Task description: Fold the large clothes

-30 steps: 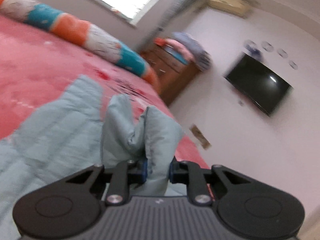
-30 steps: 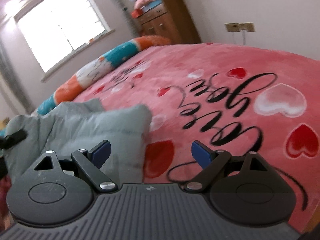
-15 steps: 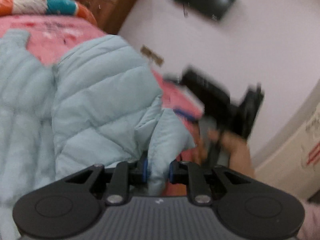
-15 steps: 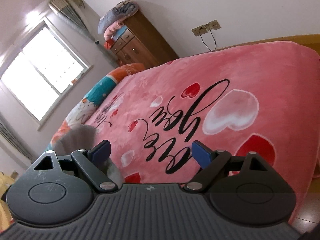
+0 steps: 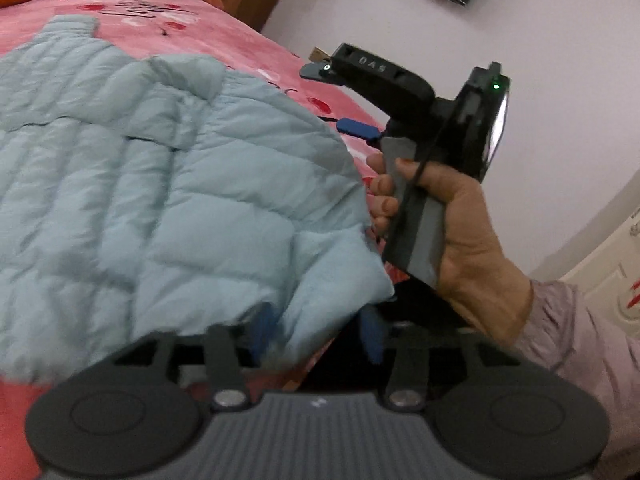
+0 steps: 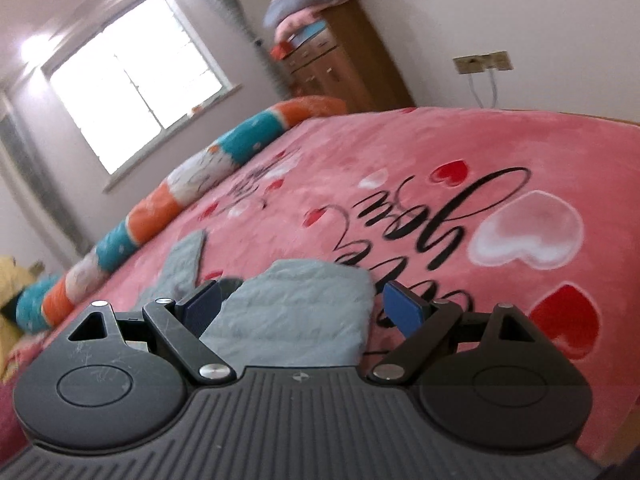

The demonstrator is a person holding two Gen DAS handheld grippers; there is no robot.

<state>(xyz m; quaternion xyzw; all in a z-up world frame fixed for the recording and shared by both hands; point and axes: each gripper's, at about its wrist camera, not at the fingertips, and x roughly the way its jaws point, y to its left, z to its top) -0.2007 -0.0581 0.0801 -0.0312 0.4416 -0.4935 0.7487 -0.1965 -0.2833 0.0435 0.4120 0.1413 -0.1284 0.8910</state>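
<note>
Releasing the folded sleeve, the left gripper has just spread its jaws half-wide around the blue padded jacket on the bed; springy padding may unfold. The right gripper gapes empty.

Bare blanket beyond jacket

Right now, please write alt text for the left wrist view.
A light blue quilted puffer jacket lies on a pink heart-print blanket, one corner between the opened left tool. At right, a hand holds the right tool.
</note>
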